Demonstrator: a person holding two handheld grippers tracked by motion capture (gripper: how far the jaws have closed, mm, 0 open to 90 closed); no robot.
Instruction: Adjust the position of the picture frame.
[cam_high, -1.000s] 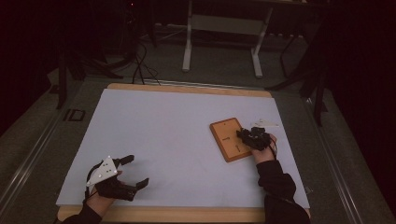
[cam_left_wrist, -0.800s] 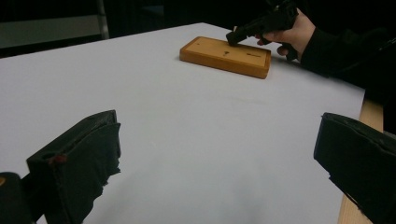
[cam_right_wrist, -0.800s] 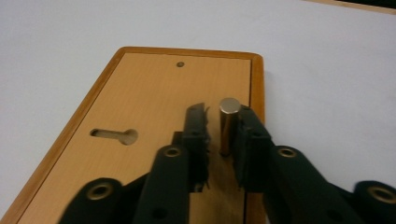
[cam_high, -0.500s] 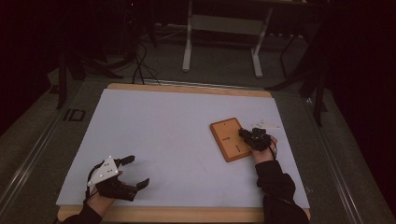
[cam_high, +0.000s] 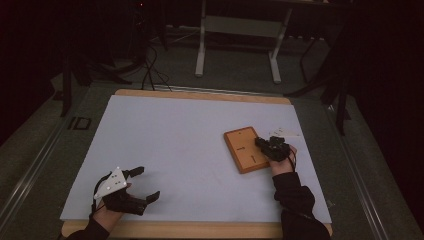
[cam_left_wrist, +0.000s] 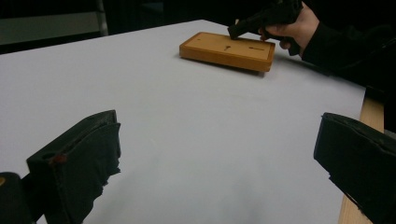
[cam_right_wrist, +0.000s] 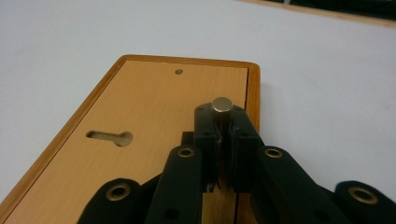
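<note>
Flat rectangular orange wooden board (cam_high: 246, 149), raised rim, keyhole slot (cam_right_wrist: 110, 136), lies near right edge of white matte worktop (cam_high: 185, 145). Right gripper view gives detail: right gripper (cam_right_wrist: 222, 125) just closed, pinching small round-headed metal pin (cam_right_wrist: 222, 105) over board. Right hand low, level. Left gripper (cam_high: 146, 183) spread wide, resting by near-left corner.

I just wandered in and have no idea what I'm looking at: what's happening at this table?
A person works at a white-topped table with hand-held tongs. The right tongs are shut on a small metal peg over a flat wooden board with a keyhole-shaped slot. The left tongs rest open near the table's front edge, holding nothing.
</note>
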